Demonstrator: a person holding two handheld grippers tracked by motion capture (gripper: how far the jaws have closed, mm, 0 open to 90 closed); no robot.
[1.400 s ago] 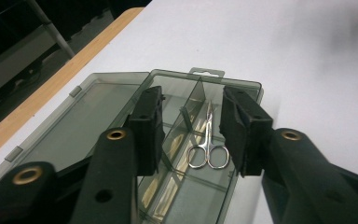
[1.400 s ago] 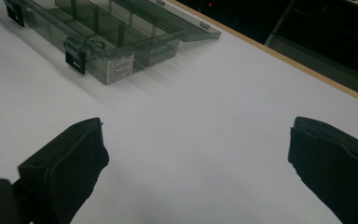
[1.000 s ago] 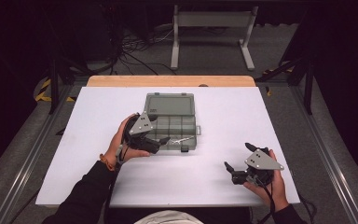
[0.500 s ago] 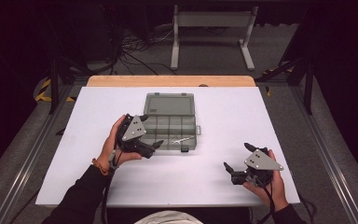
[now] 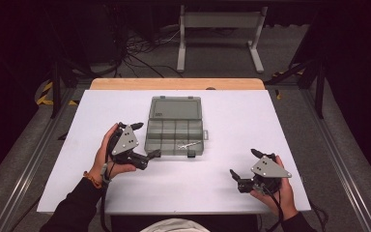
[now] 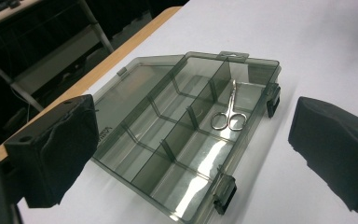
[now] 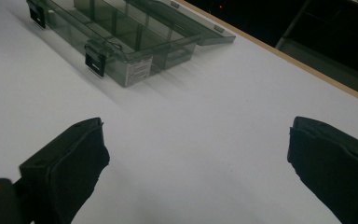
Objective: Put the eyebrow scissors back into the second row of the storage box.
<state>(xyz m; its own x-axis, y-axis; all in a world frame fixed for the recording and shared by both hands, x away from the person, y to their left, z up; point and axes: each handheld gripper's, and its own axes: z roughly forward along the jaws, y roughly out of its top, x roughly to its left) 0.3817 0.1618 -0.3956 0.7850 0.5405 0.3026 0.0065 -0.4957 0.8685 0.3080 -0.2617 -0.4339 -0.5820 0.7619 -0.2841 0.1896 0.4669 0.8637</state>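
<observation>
Your left gripper sits just left of the open box, its jaws newly spread wide with nothing between them. Scissors lie in the box's near right compartment. Your right gripper rests well apart at the near right, jaws spread and empty.

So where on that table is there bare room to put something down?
Plenty: the white table is bare between the two grippers, and right of the organizer box up to the far edge. It is tight only at the box's left front corner, where the left gripper sits with open jaws.
</observation>
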